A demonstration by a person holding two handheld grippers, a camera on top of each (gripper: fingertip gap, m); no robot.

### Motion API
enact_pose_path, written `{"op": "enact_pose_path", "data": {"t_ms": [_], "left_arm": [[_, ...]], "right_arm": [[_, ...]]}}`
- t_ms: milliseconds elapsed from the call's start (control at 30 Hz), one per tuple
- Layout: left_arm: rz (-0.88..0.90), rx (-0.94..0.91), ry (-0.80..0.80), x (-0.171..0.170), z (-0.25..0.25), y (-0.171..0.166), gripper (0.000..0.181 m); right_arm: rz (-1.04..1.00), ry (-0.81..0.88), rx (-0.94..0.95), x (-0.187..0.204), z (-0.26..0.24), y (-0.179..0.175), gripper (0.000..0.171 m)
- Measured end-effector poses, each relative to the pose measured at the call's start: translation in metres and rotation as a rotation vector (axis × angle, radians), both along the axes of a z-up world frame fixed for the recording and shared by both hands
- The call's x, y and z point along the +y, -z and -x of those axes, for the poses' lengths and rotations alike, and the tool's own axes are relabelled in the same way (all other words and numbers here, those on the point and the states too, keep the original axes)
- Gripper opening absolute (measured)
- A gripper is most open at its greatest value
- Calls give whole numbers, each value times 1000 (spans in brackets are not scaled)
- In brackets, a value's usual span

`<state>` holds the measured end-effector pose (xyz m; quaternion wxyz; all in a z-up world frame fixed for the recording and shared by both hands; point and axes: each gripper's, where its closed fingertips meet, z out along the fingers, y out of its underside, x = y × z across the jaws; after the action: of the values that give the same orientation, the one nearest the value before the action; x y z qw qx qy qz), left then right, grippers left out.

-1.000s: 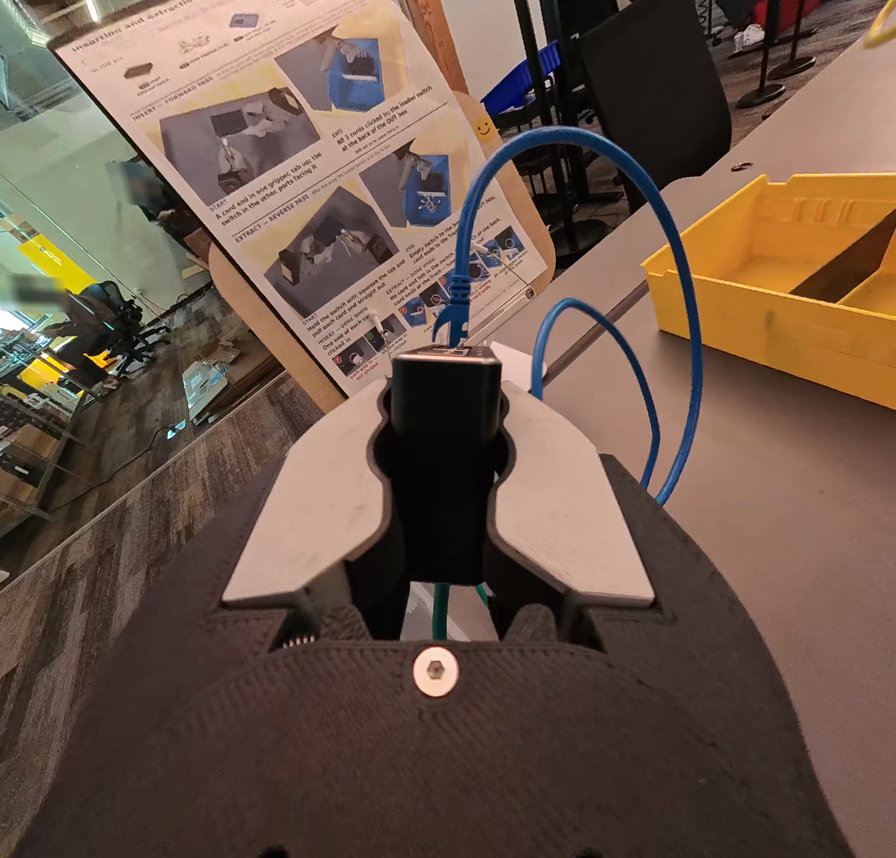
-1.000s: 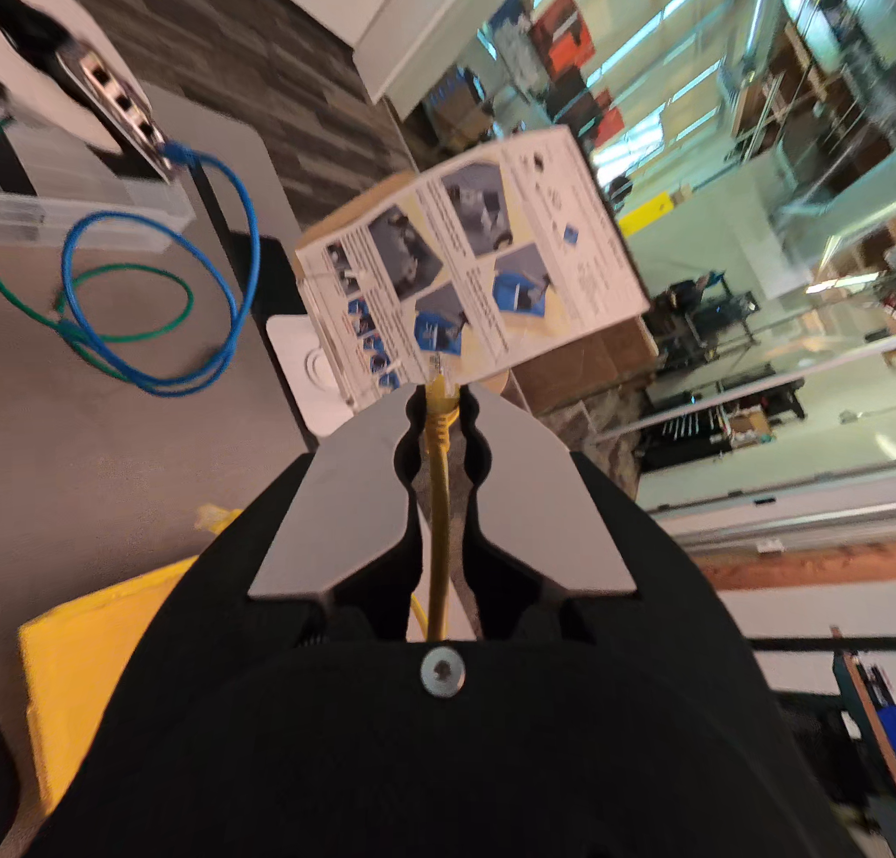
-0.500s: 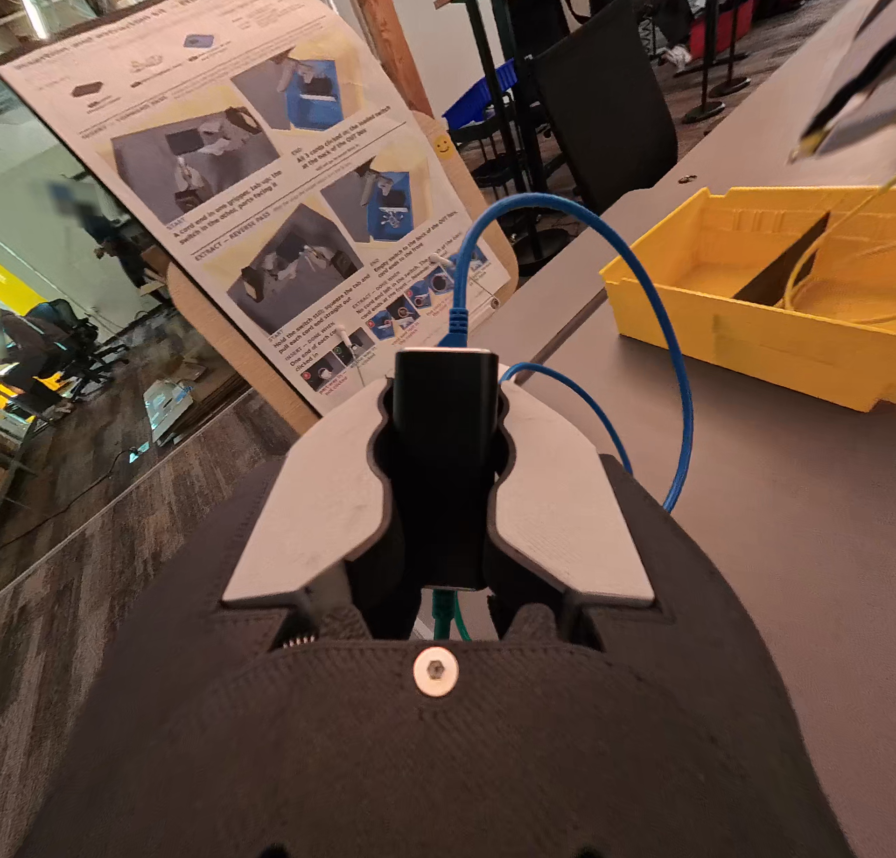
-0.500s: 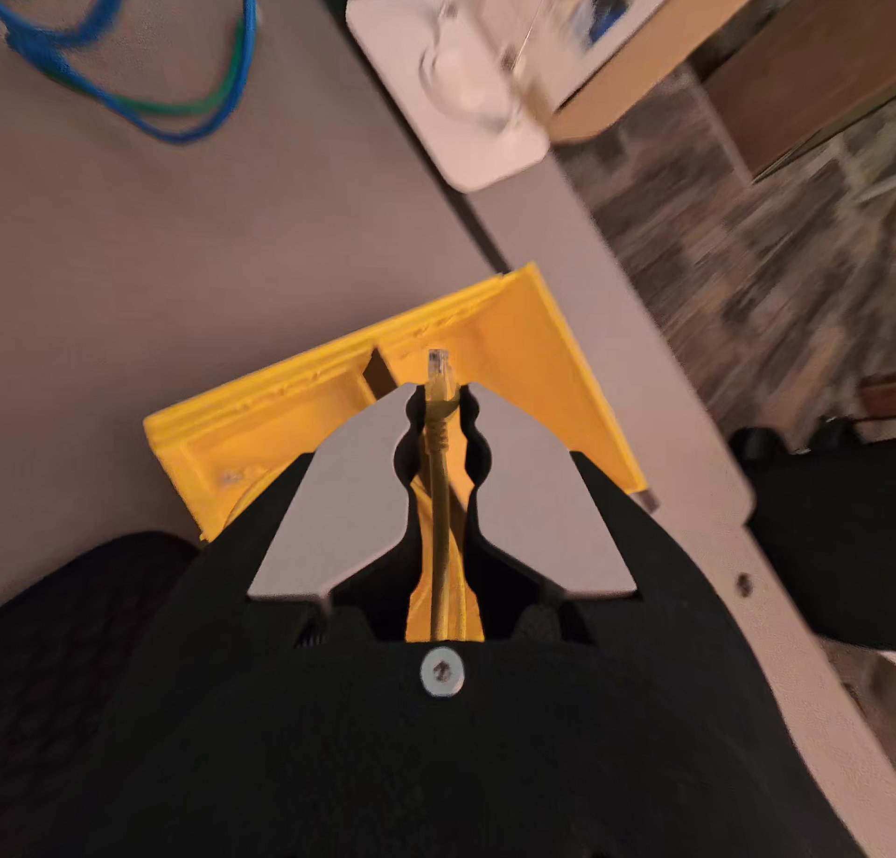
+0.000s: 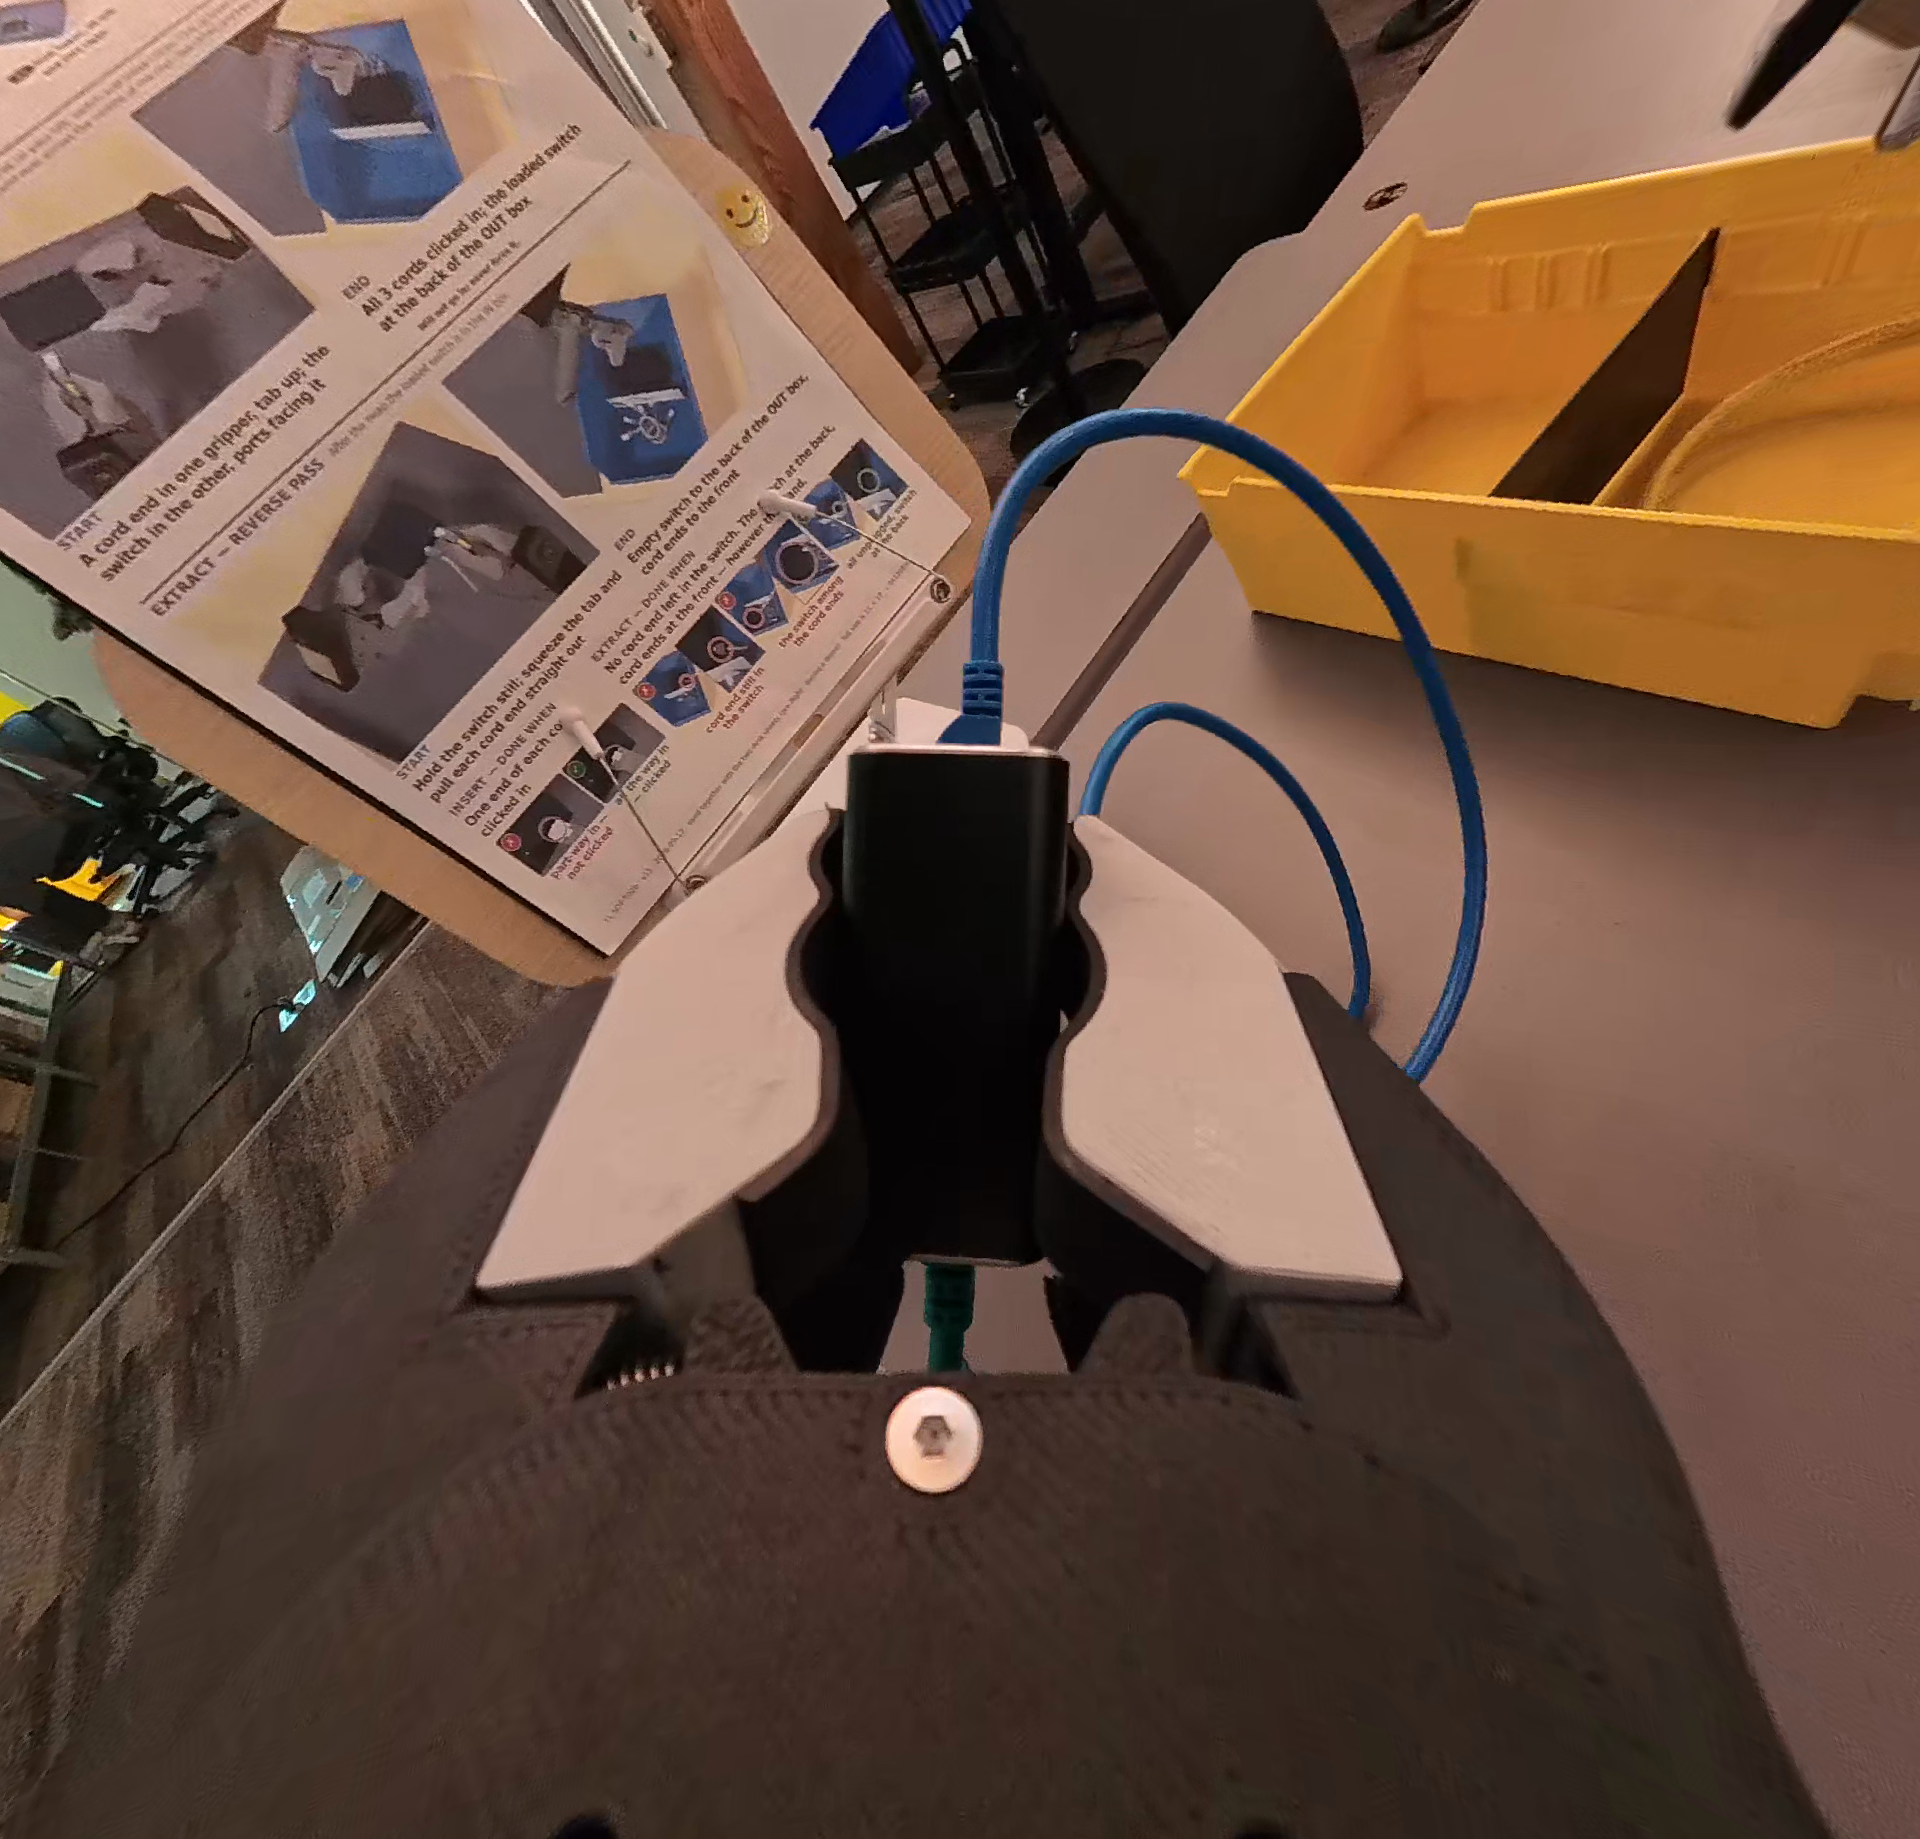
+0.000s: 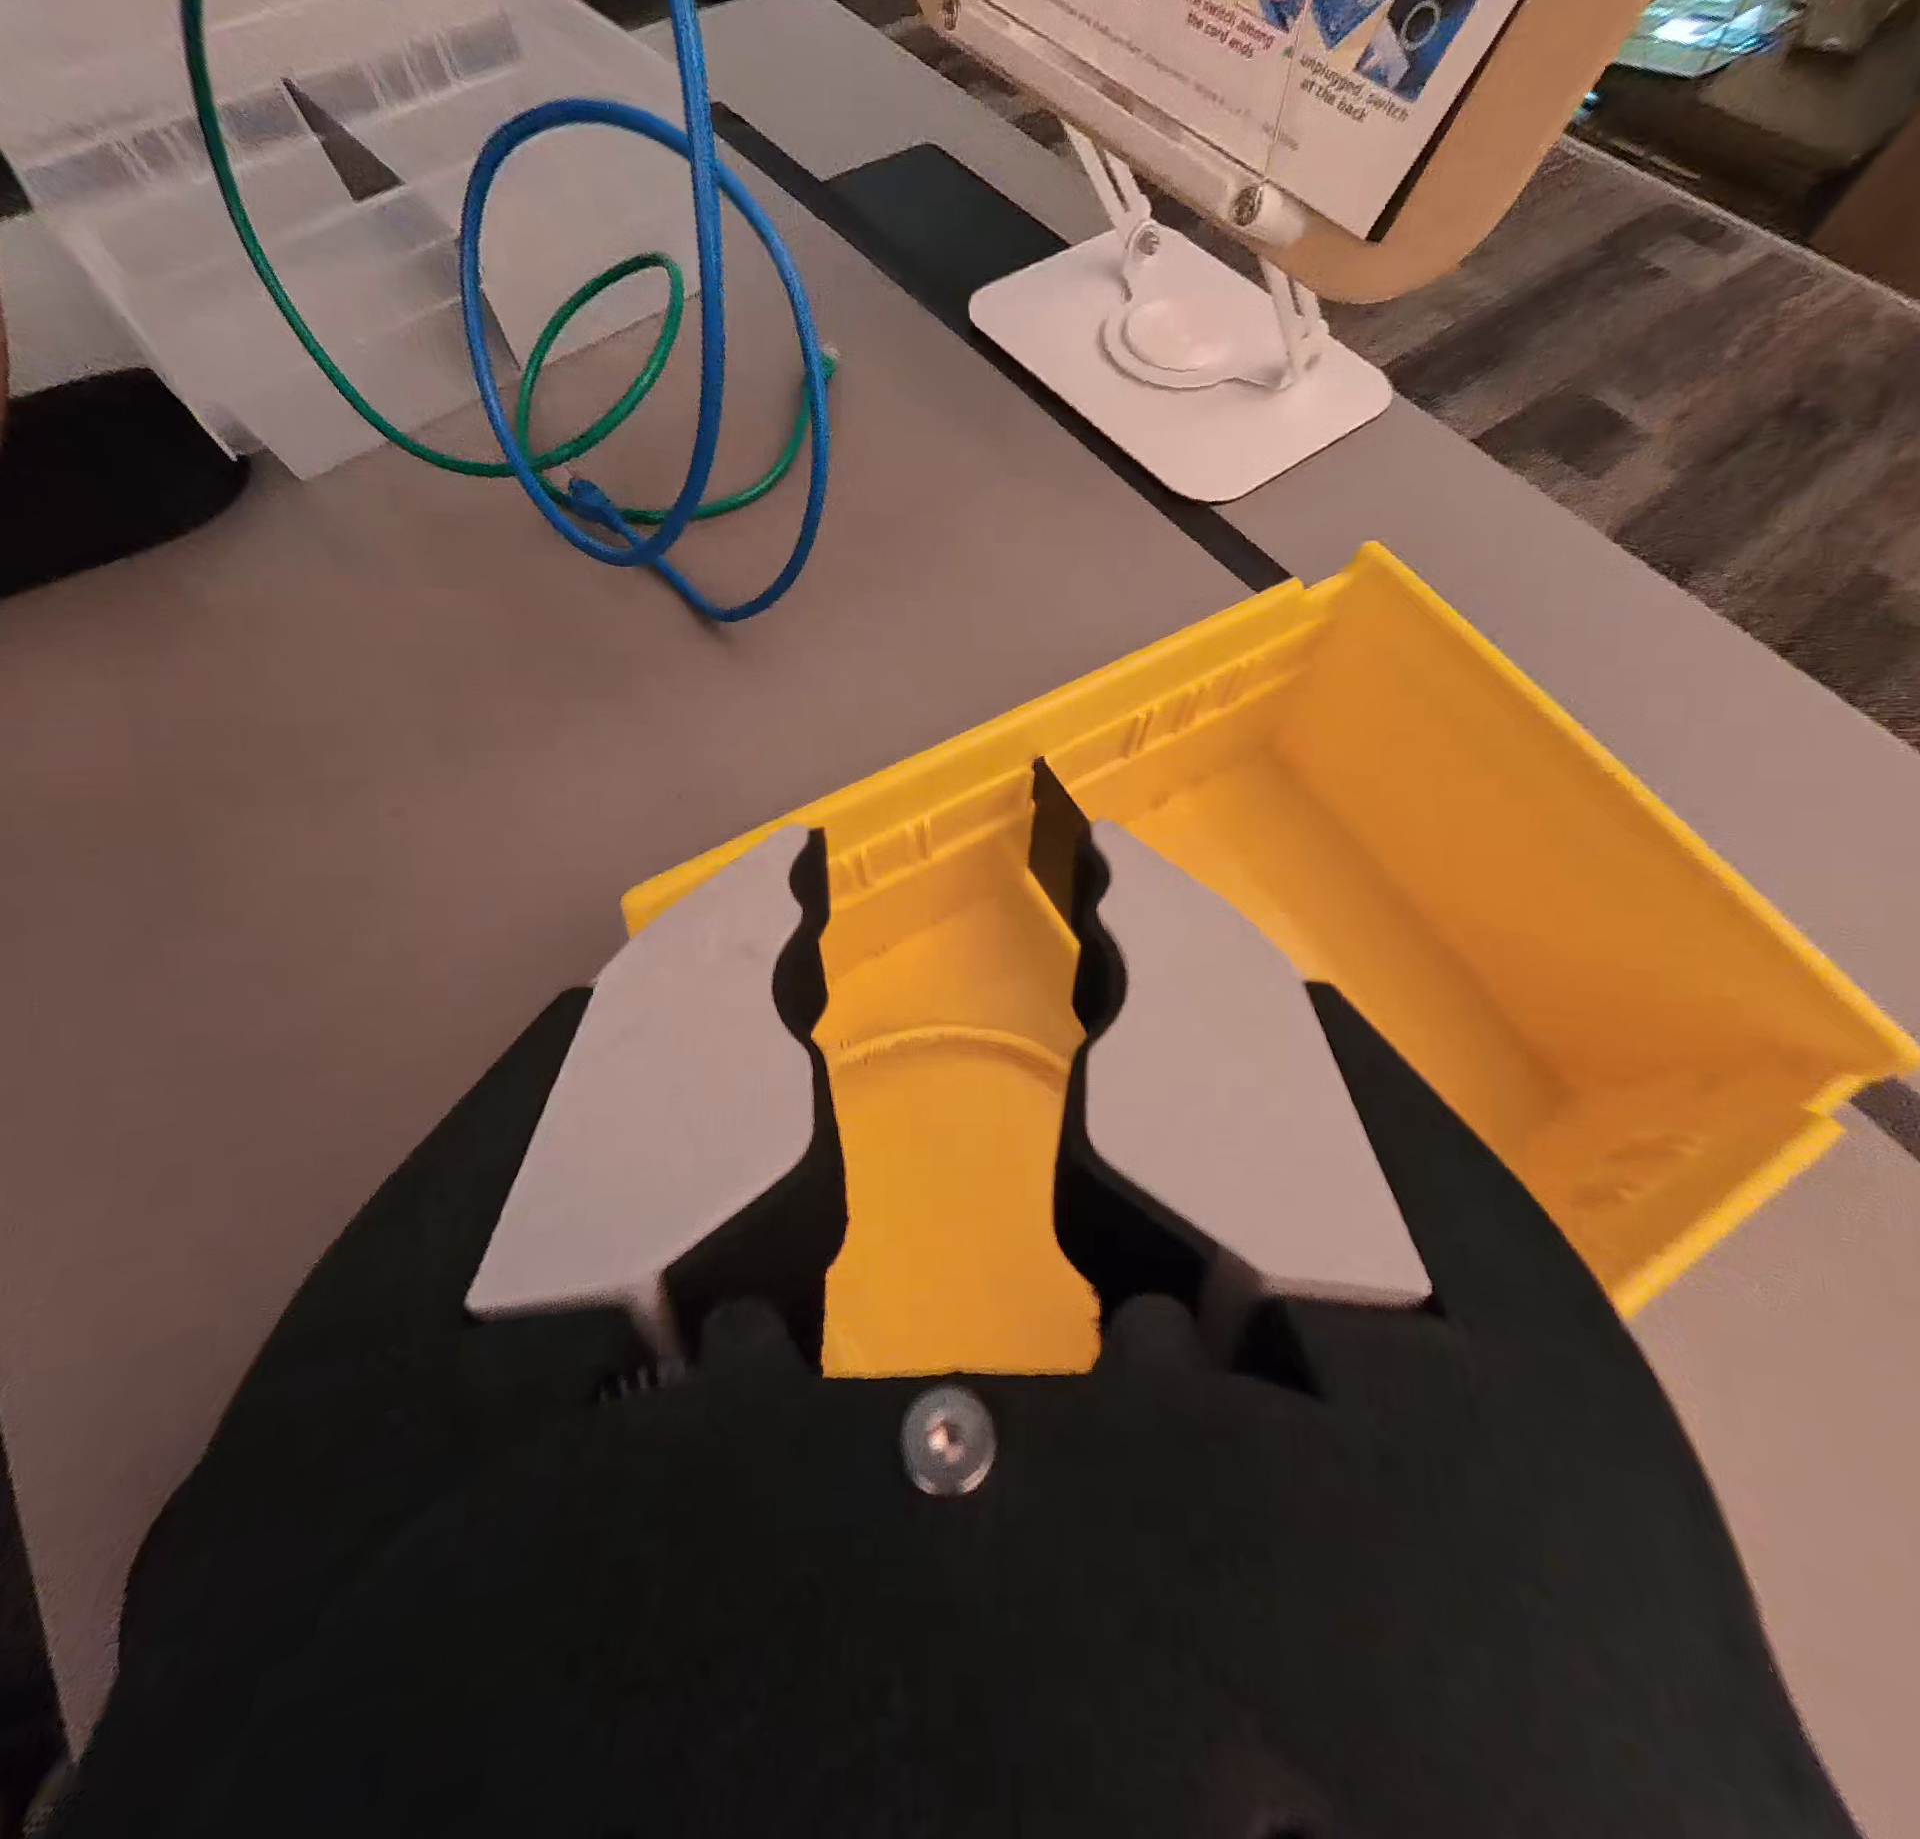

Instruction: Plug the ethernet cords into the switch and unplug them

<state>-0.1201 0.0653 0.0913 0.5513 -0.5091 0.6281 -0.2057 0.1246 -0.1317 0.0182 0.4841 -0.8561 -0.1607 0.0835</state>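
Note:
My left gripper is shut on the black switch and holds it above the grey table. A blue cord is plugged into the switch's far end and loops down to the table. A green cord leaves its near end. My right gripper is open and empty, hovering over the yellow bin. A yellow cord lies coiled in the bin's left compartment, seen between the fingers. The blue cord and the green cord loop on the table at the upper left.
The yellow bin has a black divider and stands at the right of the table. An instruction board on a white stand is at the table's edge. A clear plastic bin stands beyond the cord loops.
My right gripper swung down over the yellow bin, opened and let go of the yellow cord, which now lies in the bin. My left gripper still holds the switch, turned slightly.

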Motion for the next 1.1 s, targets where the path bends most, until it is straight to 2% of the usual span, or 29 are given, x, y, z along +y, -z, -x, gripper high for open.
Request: {"op": "enact_pose_path", "data": {"t_ms": [100,333,467,600,733,867,1100], "left_arm": [[13,-22,53,-9,-1,-4,36],[10,-3,232,-49,-10,1,37],[-16,54,314,-68,-16,13,37],[-45,95,372,-82,-19,22,37],[-87,144,394,-85,-21,32,37],[-88,156,409,-86,-25,38,37],[-120,184,392,-84,-29,46,37]], "right_arm": [[-27,-35,-128,-5,20,-6,46],[-541,-227,-437,44,140,-60,49],[-641,-442,-339,55,196,-95,35],[-475,-512,-424,94,197,-70,35],[-411,-598,-482,103,205,-40,22],[-372,-619,-510,116,203,-20,22],[-503,-666,-448,123,204,-15,15]]}}
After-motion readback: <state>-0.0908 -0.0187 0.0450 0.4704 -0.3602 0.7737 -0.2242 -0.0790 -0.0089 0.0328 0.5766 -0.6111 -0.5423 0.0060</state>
